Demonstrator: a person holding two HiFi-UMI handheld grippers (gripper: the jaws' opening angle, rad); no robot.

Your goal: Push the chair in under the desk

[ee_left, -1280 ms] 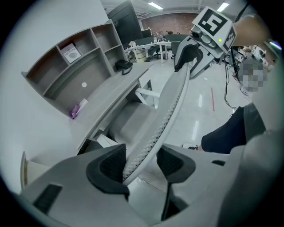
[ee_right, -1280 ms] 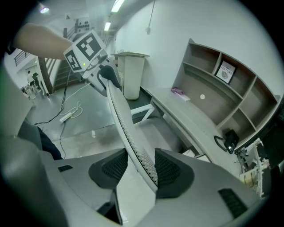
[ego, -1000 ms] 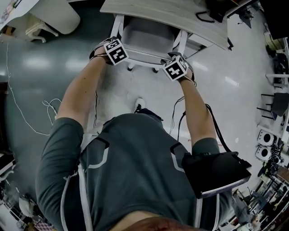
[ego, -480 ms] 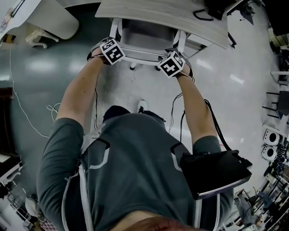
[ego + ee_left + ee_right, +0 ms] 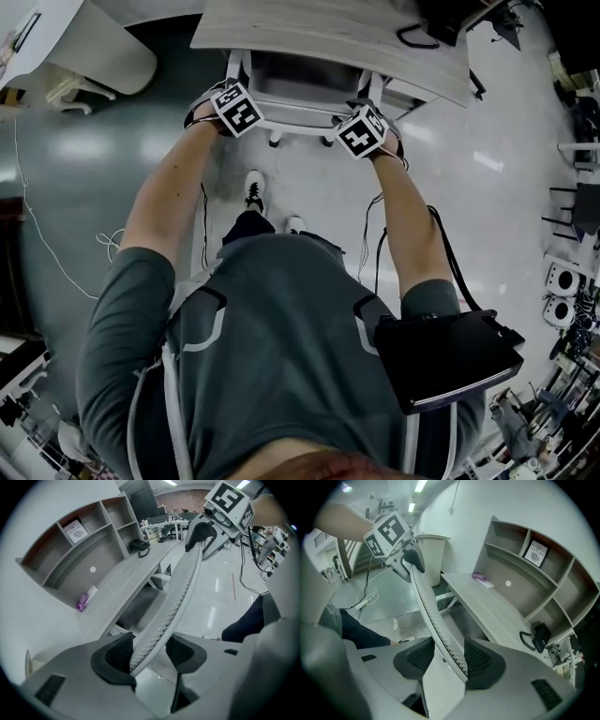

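At the desk (image 5: 328, 33), chair back (image 5: 180, 585) tight in left gripper (image 5: 150, 651) and right gripper (image 5: 446, 656) fingers (image 5: 483, 660), seat (image 5: 305, 75) seemingly underneath.

place: office — open-plan | evidence: desk (image 5: 124, 585) with shelving (image 5: 89, 541); telephone (image 5: 139, 545); further workstations (image 5: 164, 524) behind; glossy floor (image 5: 220, 597)

The left gripper (image 5: 150, 651) clamps the chair back (image 5: 180, 595) by its mesh edge — desk (image 5: 124, 590) to its left, right gripper (image 5: 200, 532) ahead on that edge.
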